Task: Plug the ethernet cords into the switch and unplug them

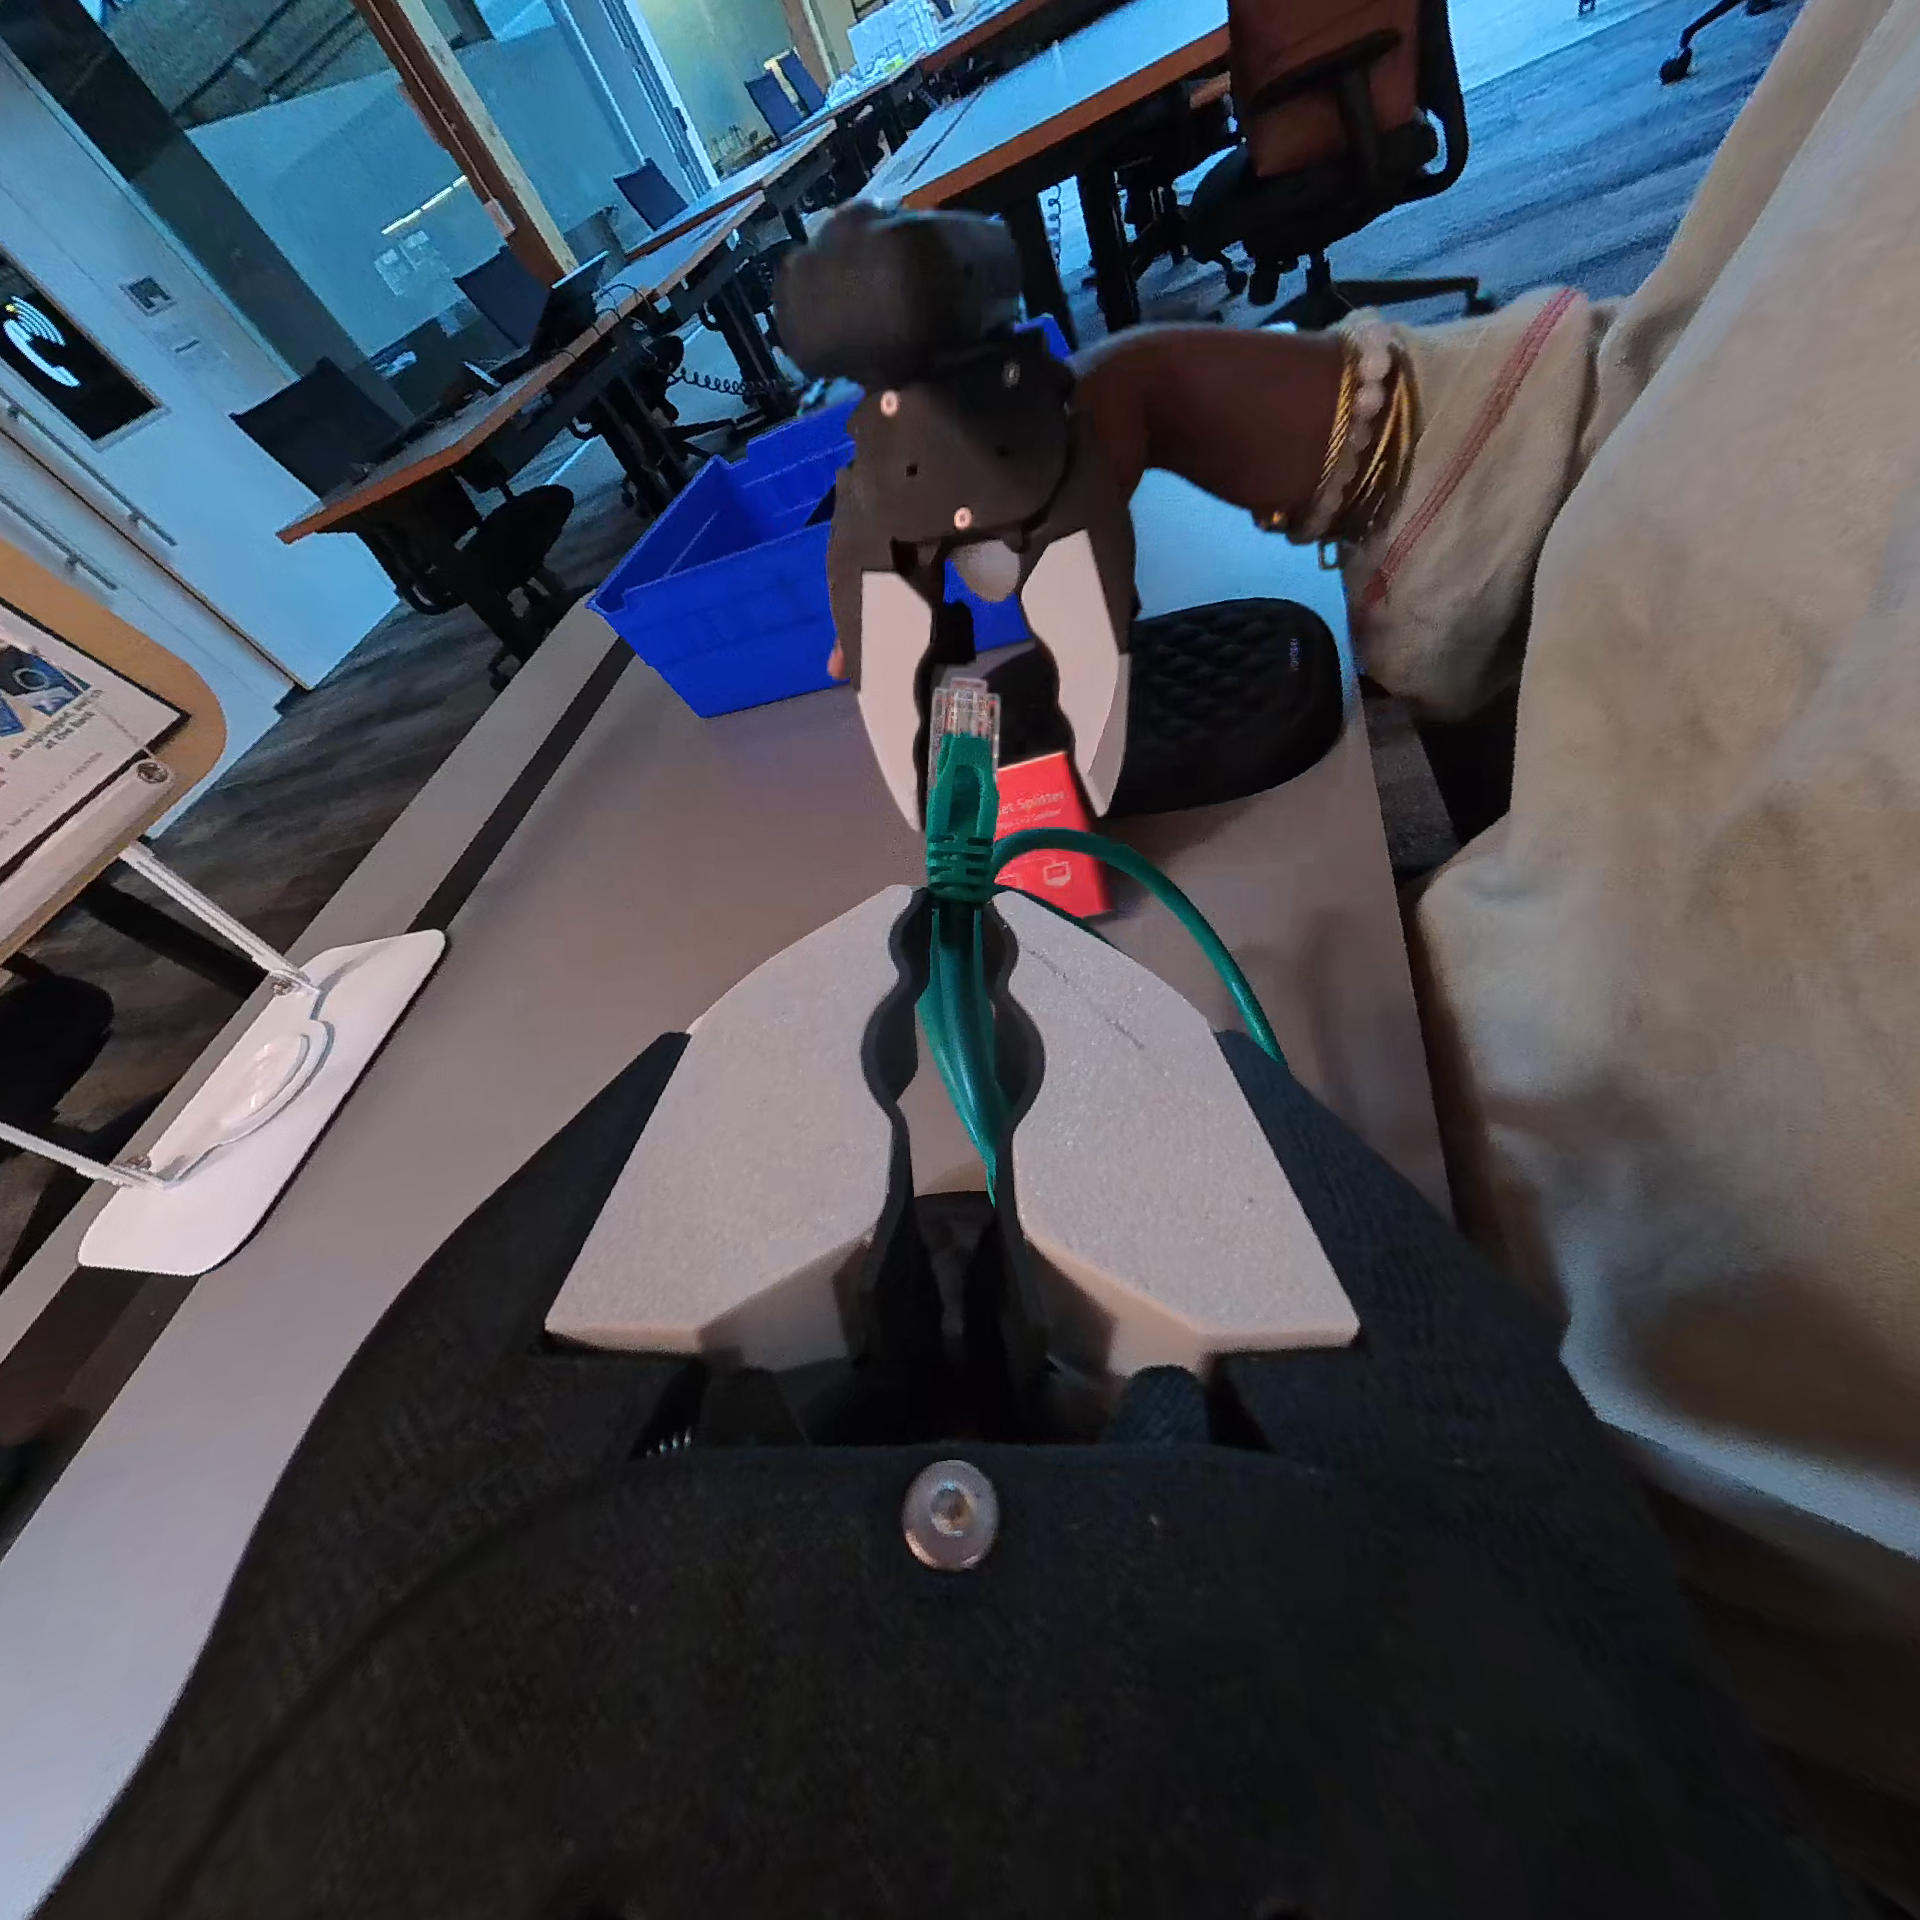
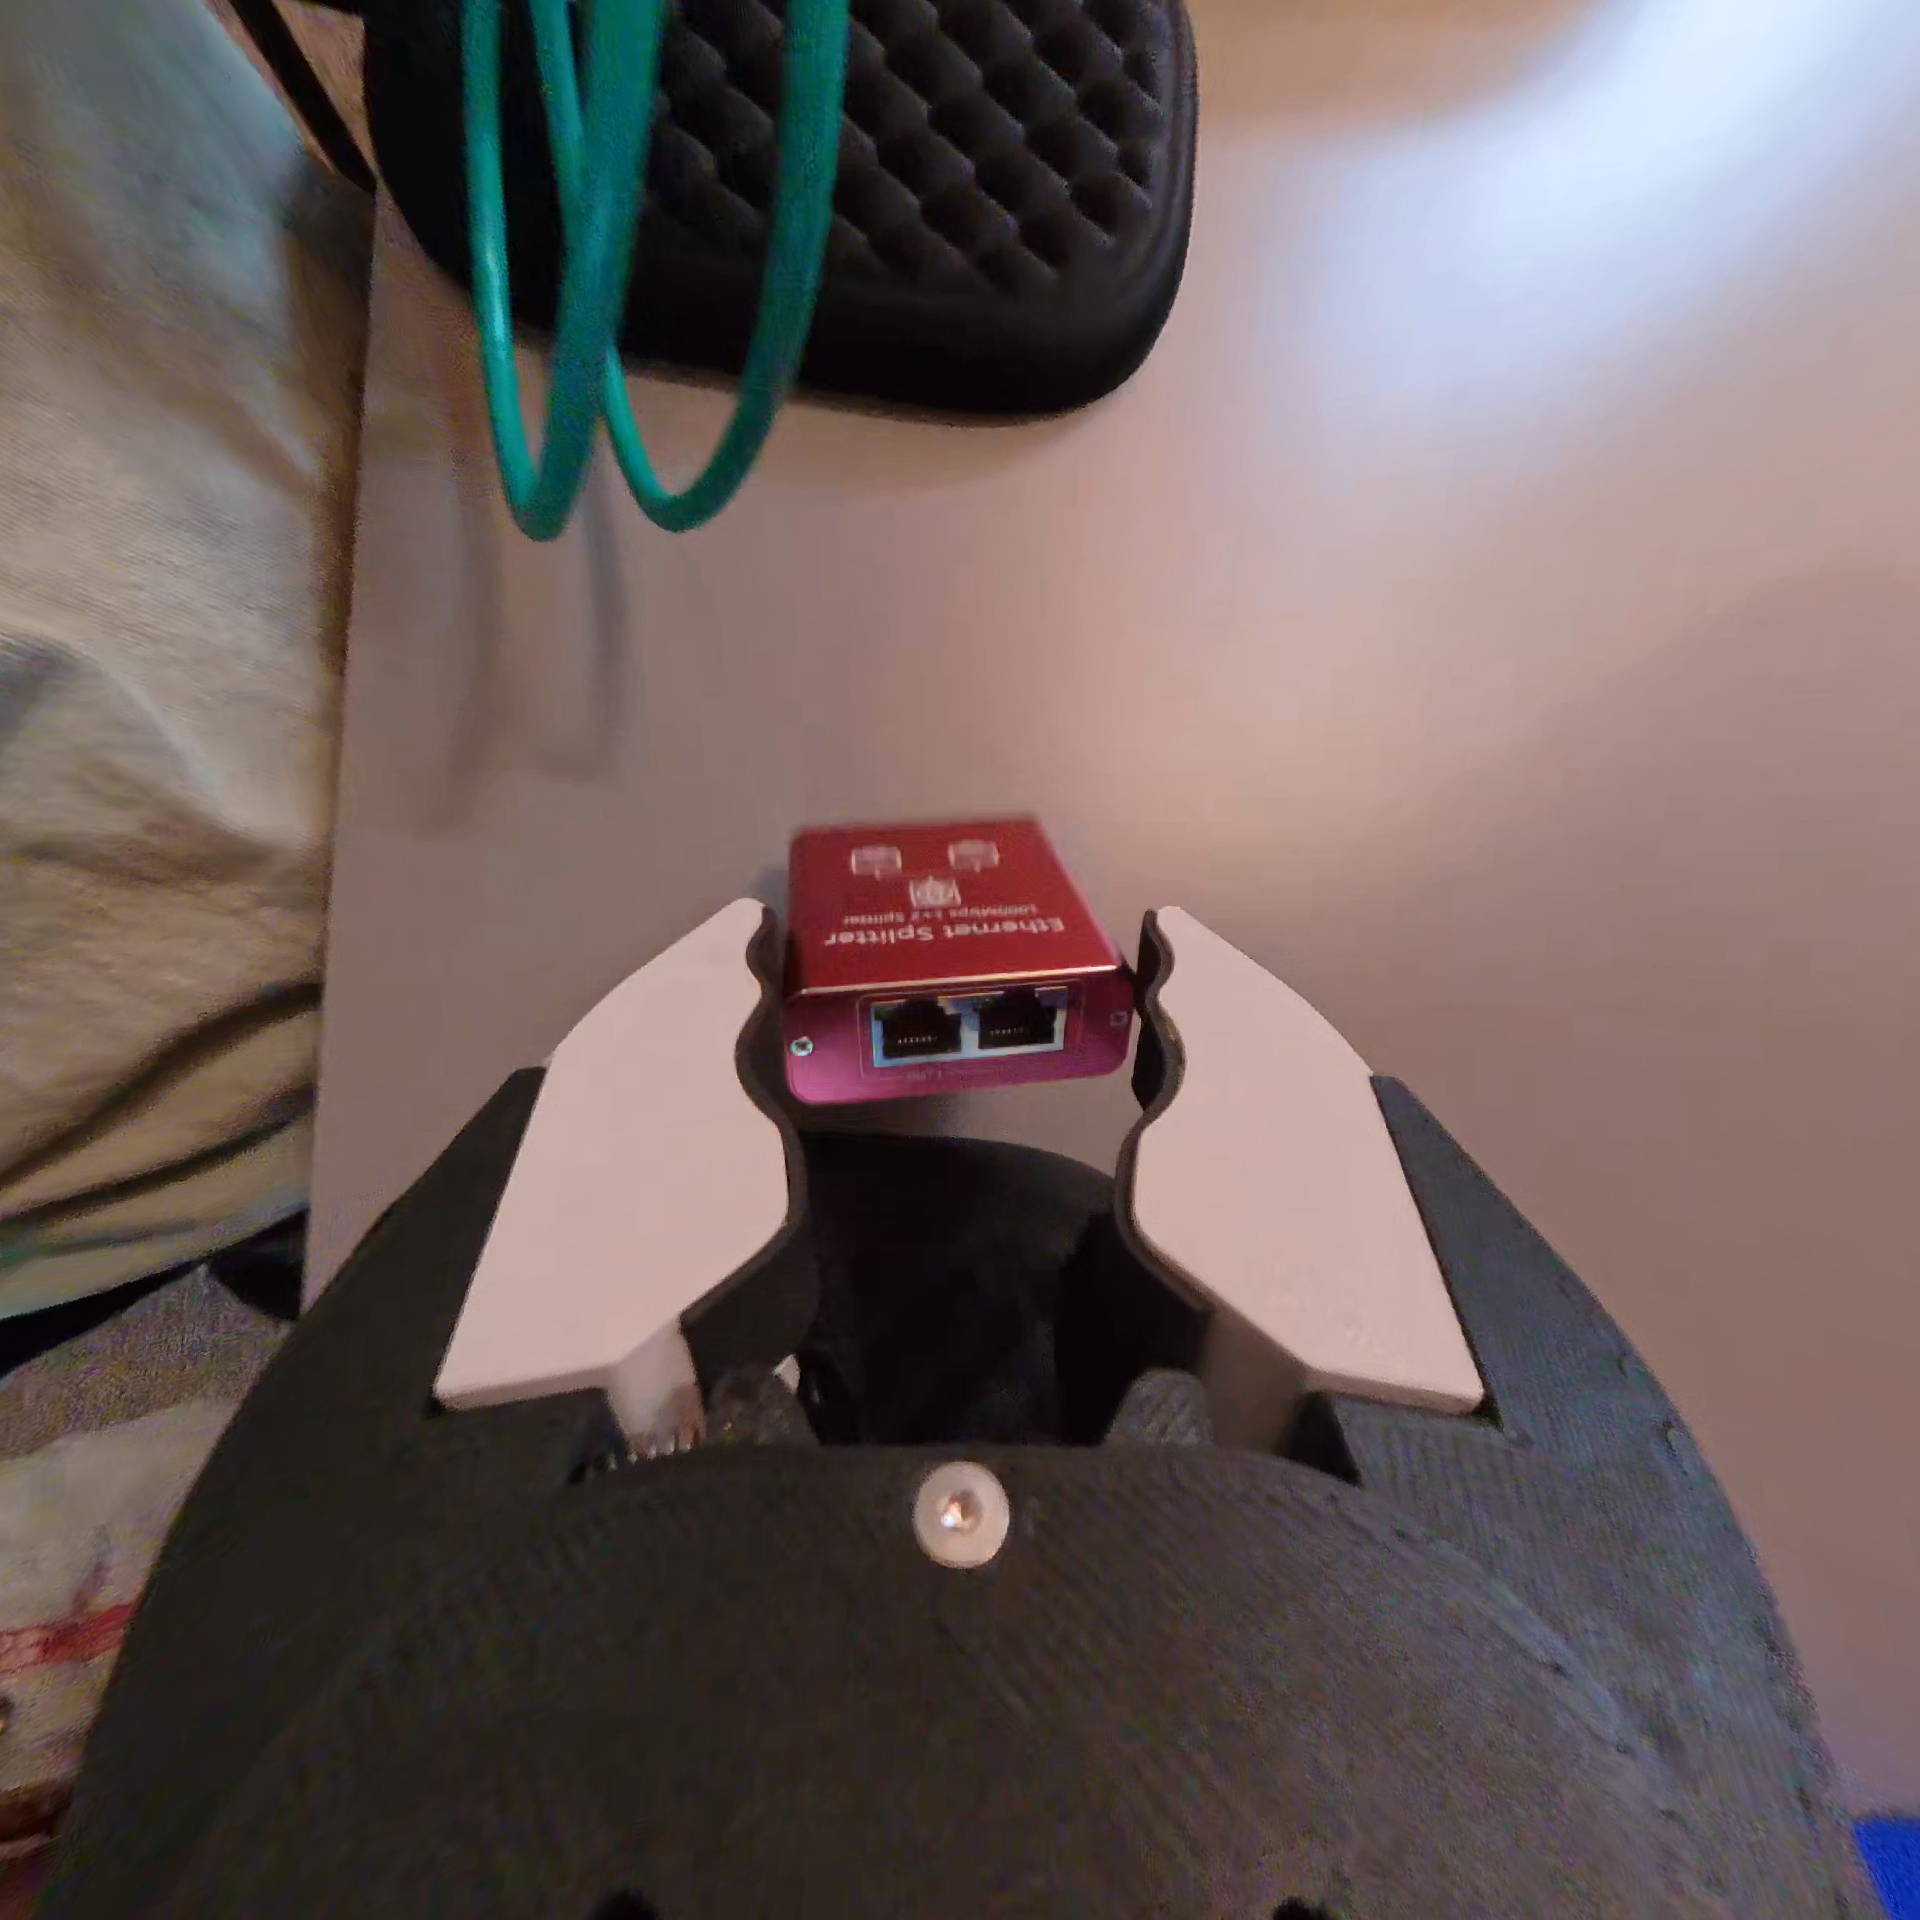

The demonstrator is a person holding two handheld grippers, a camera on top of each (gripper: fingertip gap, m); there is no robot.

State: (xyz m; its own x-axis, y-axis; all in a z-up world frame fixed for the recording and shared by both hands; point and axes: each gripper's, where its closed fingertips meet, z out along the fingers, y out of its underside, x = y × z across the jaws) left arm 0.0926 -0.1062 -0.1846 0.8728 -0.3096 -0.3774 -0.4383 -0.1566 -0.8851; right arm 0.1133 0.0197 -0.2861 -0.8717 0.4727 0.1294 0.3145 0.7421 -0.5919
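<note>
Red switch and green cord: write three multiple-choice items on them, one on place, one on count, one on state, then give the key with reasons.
1. Where is the red switch?
A. in the blue bin
B. on the table between the right gripper fingers
C. on the black case

2. How many ports show on the switch face toward the right gripper?
A. two
B. four
C. six

3. What is the state of the left gripper?
A. open and empty
B. shut on the switch
C. shut on the green cord

Key: 1 B, the fingers flank the switch on the table; 2 A, two empty sockets sit side by side; 3 C, the fingers pinch the cord with its plug sticking out.
</note>
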